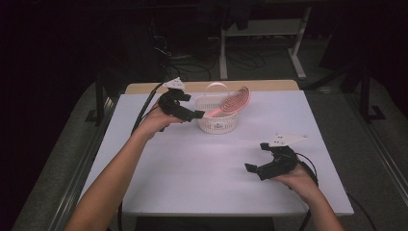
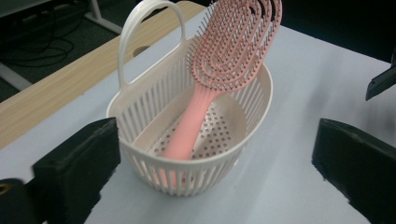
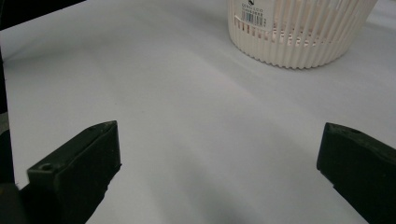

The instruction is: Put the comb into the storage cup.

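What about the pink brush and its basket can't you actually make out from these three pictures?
- Hairbrush: left gripper view, the handle's lower end is hidden behind the slats of the basket.
- Hairbrush head: left gripper view, its tip is cut off by the top edge.
- Basket label: right gripper view, print too small, cut off by the top edge.
- Bristles: high view, too small to make out.
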The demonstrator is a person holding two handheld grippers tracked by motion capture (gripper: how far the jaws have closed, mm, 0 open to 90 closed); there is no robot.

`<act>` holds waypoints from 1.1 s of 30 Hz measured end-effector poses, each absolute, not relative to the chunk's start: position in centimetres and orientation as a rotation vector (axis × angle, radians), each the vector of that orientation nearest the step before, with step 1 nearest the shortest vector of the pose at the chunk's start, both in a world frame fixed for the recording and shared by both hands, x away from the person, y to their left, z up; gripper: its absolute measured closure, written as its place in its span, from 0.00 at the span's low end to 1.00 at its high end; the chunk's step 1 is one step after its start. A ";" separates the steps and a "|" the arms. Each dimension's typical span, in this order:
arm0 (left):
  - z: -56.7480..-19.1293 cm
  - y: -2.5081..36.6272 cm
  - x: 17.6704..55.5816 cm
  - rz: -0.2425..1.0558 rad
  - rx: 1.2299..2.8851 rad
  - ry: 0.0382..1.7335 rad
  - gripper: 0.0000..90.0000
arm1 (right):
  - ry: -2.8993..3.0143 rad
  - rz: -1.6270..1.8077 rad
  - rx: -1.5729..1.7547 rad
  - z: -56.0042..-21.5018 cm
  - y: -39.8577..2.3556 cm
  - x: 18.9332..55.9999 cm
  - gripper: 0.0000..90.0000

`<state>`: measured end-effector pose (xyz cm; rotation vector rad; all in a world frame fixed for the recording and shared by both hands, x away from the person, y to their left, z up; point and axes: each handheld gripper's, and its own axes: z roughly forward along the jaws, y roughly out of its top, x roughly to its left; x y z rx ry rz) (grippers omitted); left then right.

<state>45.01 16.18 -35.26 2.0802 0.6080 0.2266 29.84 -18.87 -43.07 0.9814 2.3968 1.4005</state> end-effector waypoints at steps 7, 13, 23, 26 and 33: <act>-35.6 17.8 43.5 0.220 2.077 0.613 0.00 | 2.396 1.400 0.983 -43.1 -18.9 29.8 0.00; -36.1 19.1 41.7 0.227 2.070 0.609 0.00 | 2.395 1.398 0.988 -43.1 -18.9 29.9 0.00; -37.5 21.0 39.0 0.225 2.050 0.627 0.00 | 2.400 1.393 0.989 -43.2 -18.8 30.0 0.00; -38.0 21.5 38.2 0.237 2.041 0.633 0.00 | 2.403 1.388 0.988 -43.2 -18.9 30.0 0.00; -39.4 22.7 36.8 0.243 2.032 0.658 0.00 | 2.403 1.384 0.987 -43.3 -18.8 30.0 0.00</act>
